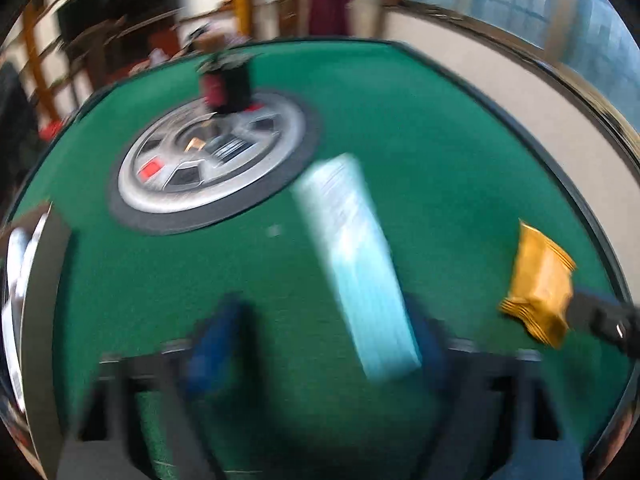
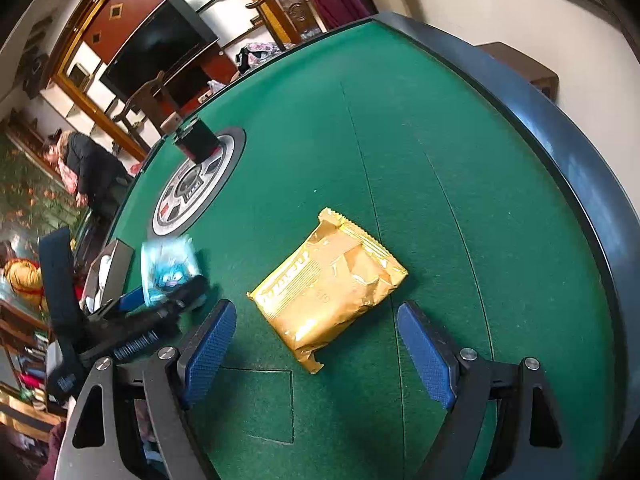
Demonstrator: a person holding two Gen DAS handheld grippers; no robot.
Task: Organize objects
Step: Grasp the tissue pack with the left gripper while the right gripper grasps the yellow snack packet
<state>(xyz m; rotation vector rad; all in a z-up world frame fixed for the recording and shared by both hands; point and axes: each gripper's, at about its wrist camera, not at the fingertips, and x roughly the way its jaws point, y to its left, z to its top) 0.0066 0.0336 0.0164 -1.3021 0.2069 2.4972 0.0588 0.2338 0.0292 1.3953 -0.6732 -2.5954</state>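
A gold foil packet (image 2: 326,286) lies flat on the green felt table (image 2: 420,140), between and just ahead of my right gripper's (image 2: 316,322) open blue fingers. It also shows in the left wrist view (image 1: 538,282), at the right. My left gripper (image 1: 320,332) is blurred by motion; its blue fingers stand apart with a light blue packet (image 1: 354,256) lying between them, beside the right finger. In the right wrist view the left gripper (image 2: 160,304) reaches in from the left over that blue packet (image 2: 170,270).
A round silver and black hub (image 1: 212,164) sits in the table's middle with a dark red and black box (image 1: 228,84) on its far rim. An open box (image 2: 108,272) stands at the table's left edge. The padded dark rail (image 2: 560,140) bounds the table.
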